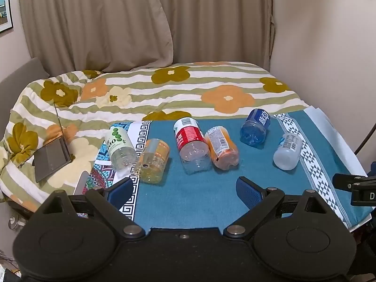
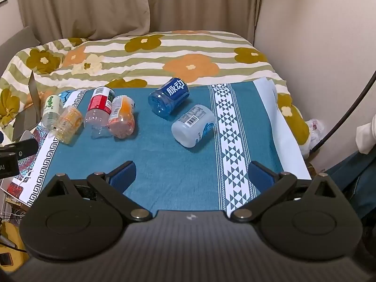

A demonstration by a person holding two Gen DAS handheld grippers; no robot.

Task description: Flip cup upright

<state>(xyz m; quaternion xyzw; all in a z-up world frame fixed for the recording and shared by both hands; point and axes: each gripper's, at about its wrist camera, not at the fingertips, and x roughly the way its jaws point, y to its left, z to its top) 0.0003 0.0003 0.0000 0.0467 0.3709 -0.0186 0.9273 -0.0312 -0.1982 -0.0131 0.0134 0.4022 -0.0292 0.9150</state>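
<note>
I see six cut-bottle cups lying tipped on the teal cloth (image 2: 178, 164) over the bench: green-dotted cup (image 1: 118, 144), yellow cup (image 1: 154, 159), red cup (image 1: 191, 144), orange cup (image 1: 221, 148) left; blue cup (image 2: 170, 98), clear white cup (image 2: 193, 124) right | left claw (image 1: 185, 188) released, near | right claw (image 2: 191, 174) released, near | flowered bed (image 1: 164, 87) far

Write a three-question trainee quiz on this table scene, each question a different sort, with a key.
1. True or false: every cup on the blue cloth already stands upright.
2. Multiple choice: the red-labelled cup touches which neighbour? A) orange cup B) dark blue cup C) white cup
3. Fill in: both the left gripper and the right gripper are ____ and hold nothing.

Key: 1 false, all six lie on their sides. 2 A, they lie side by side in contact. 3 open.
</note>
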